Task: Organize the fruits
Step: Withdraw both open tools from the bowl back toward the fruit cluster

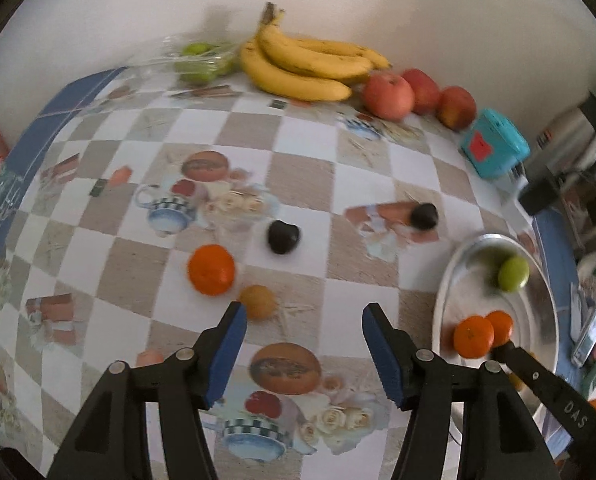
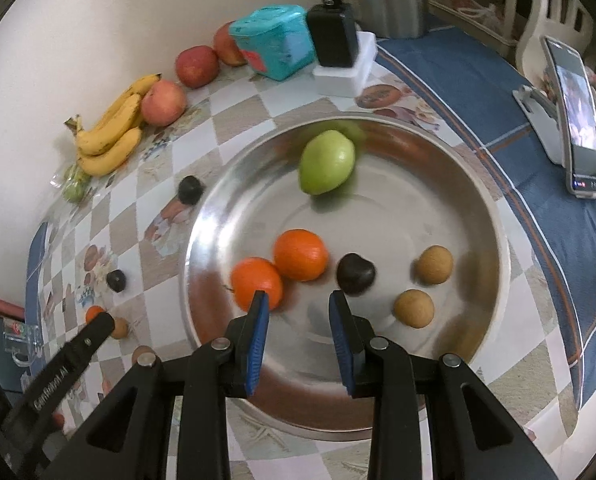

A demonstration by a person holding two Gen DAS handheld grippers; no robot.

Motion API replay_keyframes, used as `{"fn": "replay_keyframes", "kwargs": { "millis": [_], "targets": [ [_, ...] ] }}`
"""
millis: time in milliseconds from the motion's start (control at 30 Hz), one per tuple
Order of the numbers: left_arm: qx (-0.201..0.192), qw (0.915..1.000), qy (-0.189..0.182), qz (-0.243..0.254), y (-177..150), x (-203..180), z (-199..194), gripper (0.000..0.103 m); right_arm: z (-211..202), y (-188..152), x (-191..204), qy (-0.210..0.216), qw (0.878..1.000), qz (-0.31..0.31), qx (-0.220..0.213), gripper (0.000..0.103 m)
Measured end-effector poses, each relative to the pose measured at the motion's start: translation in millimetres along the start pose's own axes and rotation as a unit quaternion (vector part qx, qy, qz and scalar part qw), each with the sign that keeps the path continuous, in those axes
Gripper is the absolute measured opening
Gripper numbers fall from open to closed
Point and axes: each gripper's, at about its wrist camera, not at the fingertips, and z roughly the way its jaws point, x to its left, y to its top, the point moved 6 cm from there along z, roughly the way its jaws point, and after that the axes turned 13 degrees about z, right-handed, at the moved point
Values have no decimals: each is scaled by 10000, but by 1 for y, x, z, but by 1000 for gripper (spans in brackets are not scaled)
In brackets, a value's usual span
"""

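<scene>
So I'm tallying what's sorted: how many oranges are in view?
3. Two oranges touch in the metal tray: one by the right gripper's left finger, one behind it. The third lies on the tablecloth, ahead of the left gripper.

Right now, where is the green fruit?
In the right wrist view the green fruit lies inside the steel tray, at its far side, apart from the two oranges nearer the right tongs.

- Right tool (image 2: 299, 322) hangs spread and empty over the steel tray (image 2: 202, 232).
- Tray holds two oranges (image 2: 299, 254), a green fruit (image 2: 326, 162) (slightly blurred), a dark plum (image 2: 355, 273), and two brown fruits (image 2: 433, 265).
</scene>
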Motion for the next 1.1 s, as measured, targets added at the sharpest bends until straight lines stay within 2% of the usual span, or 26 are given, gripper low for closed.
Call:
{"fn": "replay_keyframes", "kwargs": {
  "millis": [200,267,700,767,833,867,933,1000,1100],
  "targets": [
    [76,9998,53,-170,-1,10,1,64,2,-1,1,-3,10000,-3,30,32],
    [179,9996,104,-175,-4,11,4,71,3,-1,1,-16,10000,-1,44,32],
    [373,9990,179,-172,-8,11,10,74,7,-4,4,-82,9998,-111,131,32],
    [398,9988,212,-163,-9,11,11,78,8,-5,4,-104,9998,-133,135,33],
    [444,9986,261,-149,-10,12,12,93,8,-5,5,-153,9997,-172,130,45],
    [478,9983,308,-142,-11,12,14,97,9,-5,5,-179,9996,-199,134,49],
    [524,9977,414,-121,-12,14,16,103,10,-5,6,-222,9994,-249,124,70],
    [561,9971,498,-98,-13,16,17,103,10,-5,7,-297,9990,-321,107,75],
    [598,9966,554,-80,-14,17,18,103,11,-6,8,-384,9984,-399,96,75]
  ]
}}
